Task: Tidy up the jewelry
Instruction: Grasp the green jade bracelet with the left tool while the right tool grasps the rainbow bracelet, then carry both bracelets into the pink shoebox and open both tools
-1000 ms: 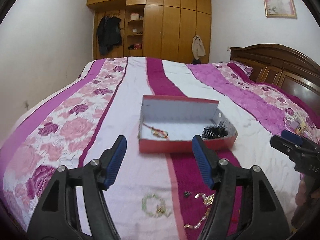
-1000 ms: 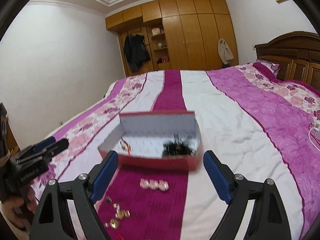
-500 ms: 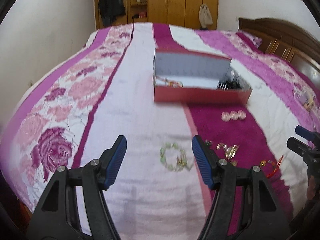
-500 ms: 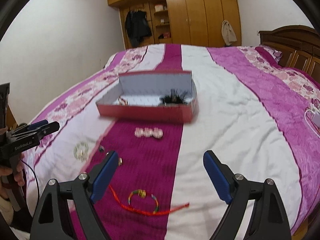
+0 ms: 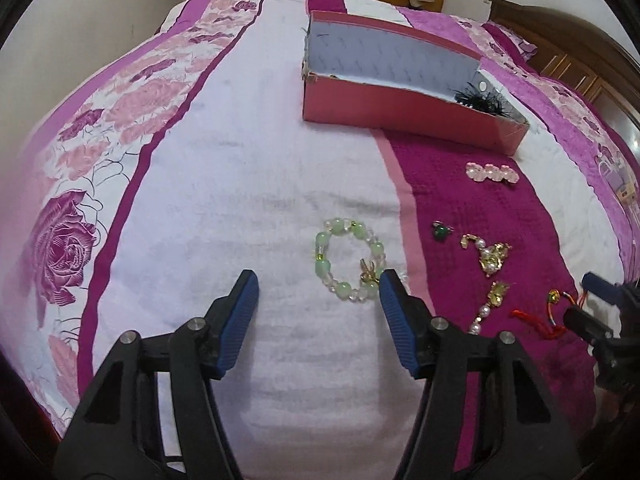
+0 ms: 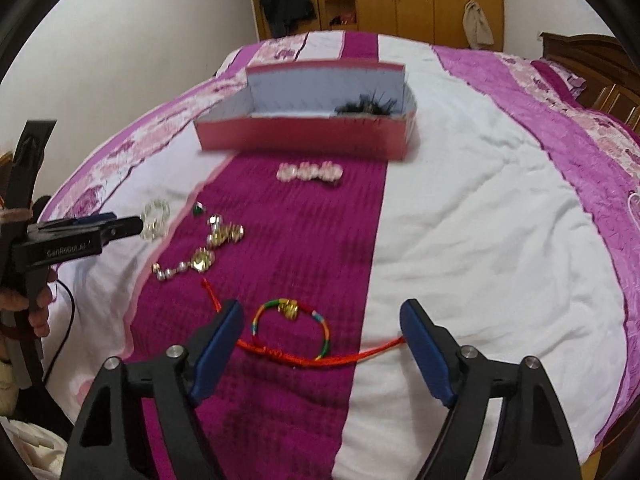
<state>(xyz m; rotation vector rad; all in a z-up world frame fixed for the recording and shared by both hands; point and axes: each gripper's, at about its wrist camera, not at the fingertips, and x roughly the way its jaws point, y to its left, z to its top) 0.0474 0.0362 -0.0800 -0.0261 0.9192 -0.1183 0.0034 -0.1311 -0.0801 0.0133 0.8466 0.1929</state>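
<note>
Left wrist view is showing my left gripper (image 5: pixel 318 292) spread wide and holding nothing, hanging over the white stripe of the bedspread (image 5: pixel 240 200). Lying just ahead of it, close to my right finger, is the green bead bracelet (image 5: pixel 350 260). Farther to the right, on the magenta stripe, a small green ring (image 5: pixel 441 231) and a gold and pearl chain (image 5: pixel 488 268) are lying, with a pale pink hair clip (image 5: pixel 491 172) beyond them. Straight ahead and well beyond the bracelet, the pink box (image 5: pixel 400 108) is sitting open, with a black spiky piece (image 5: pixel 482 99) in its far right end.

Right wrist view is showing my right gripper (image 6: pixel 322 336) also gaping wide and gripping nothing. Between its fingers the rainbow cord bracelet (image 6: pixel 292 328) is lying flat on the magenta stripe, its red string running past both fingertips. I am seeing the left gripper off to the left, pointing at the bead bracelet.
</note>
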